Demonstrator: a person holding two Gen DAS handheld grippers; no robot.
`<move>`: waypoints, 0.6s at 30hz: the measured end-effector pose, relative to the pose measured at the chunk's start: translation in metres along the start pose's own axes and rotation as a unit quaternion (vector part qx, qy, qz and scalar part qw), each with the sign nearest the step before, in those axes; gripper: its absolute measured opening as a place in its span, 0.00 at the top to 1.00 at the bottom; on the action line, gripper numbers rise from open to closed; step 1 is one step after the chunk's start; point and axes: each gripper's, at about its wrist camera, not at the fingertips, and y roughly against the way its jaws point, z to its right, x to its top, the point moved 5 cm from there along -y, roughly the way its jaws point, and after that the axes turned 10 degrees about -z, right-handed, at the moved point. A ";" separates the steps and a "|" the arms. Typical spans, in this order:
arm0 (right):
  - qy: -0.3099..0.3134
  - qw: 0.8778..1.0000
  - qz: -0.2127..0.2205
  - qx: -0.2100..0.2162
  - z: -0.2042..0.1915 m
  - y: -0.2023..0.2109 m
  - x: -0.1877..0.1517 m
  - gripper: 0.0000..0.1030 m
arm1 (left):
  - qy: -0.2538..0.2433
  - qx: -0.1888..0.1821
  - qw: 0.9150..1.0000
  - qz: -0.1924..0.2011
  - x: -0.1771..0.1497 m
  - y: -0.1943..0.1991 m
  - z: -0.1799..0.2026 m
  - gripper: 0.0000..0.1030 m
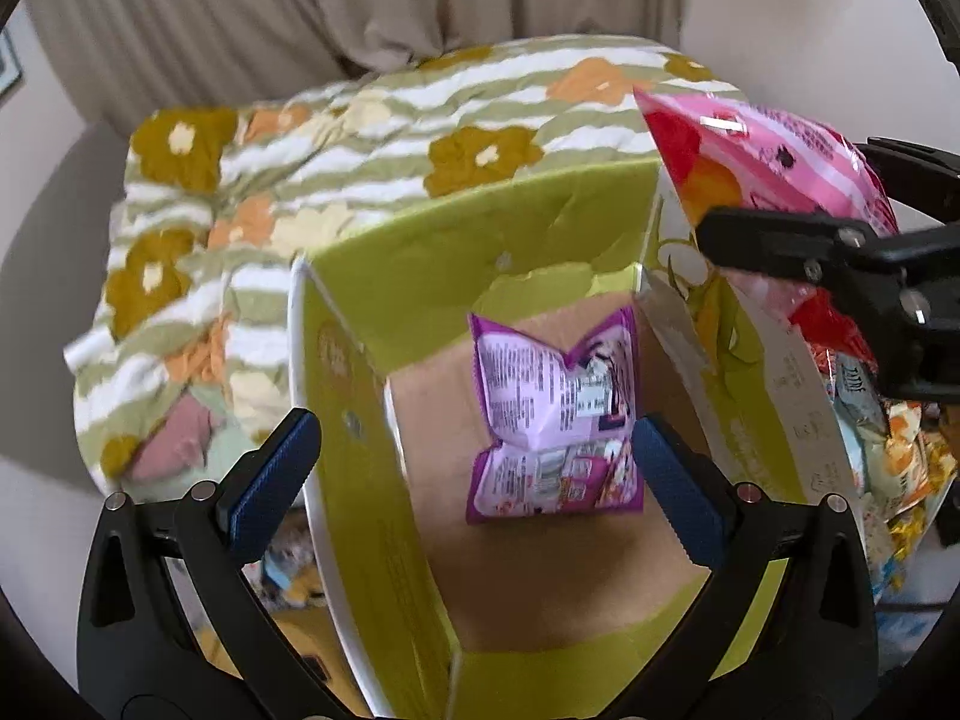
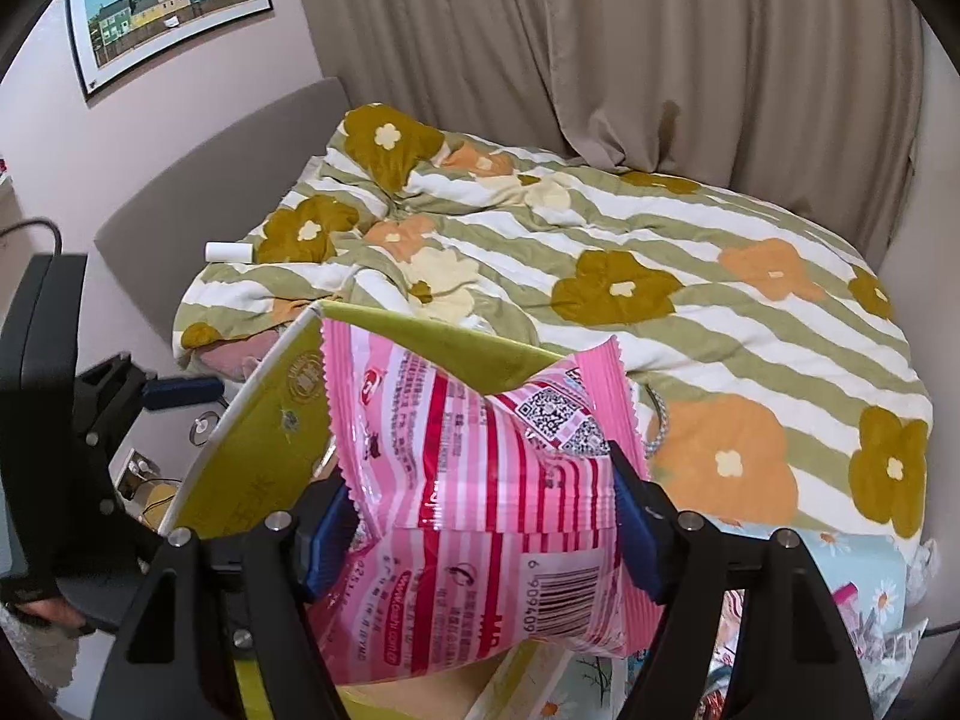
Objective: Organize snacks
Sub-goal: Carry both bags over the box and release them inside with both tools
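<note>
A green cardboard box (image 1: 420, 276) stands open on the bed. A purple snack packet (image 1: 555, 408) lies on its brown floor. My left gripper (image 1: 474, 468) is open above the box, its blue pads on either side of the purple packet and apart from it. My right gripper (image 2: 480, 528) is shut on a pink striped snack packet (image 2: 480, 480) and holds it over the box's right rim (image 2: 420, 330). The pink packet (image 1: 780, 156) and the right gripper's finger (image 1: 798, 246) also show at the upper right of the left wrist view.
A flowered green-and-white quilt (image 2: 660, 276) covers the bed behind the box. A pile of several more snack packets (image 1: 888, 456) lies right of the box. A beige curtain (image 2: 600, 60) hangs behind, and a framed picture (image 2: 168, 6) is on the left wall.
</note>
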 end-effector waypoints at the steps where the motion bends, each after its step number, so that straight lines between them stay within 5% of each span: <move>1: 0.000 1.000 -0.001 0.003 0.000 -0.002 0.002 0.32 | 0.005 -0.004 1.000 -0.007 -0.002 -0.002 -0.002 0.00; 9: 0.013 1.000 -0.019 0.018 -0.008 -0.032 0.021 0.30 | 0.016 0.004 1.000 0.010 -0.006 -0.003 -0.012 0.00; 13: 0.021 0.999 -0.037 0.022 -0.011 -0.045 0.022 0.01 | 0.020 0.016 1.000 0.007 -0.007 -0.007 -0.015 0.00; 18: 0.034 0.999 -0.018 -0.006 -0.009 -0.039 0.010 0.00 | 0.031 -0.001 0.999 0.014 -0.012 -0.003 -0.017 0.00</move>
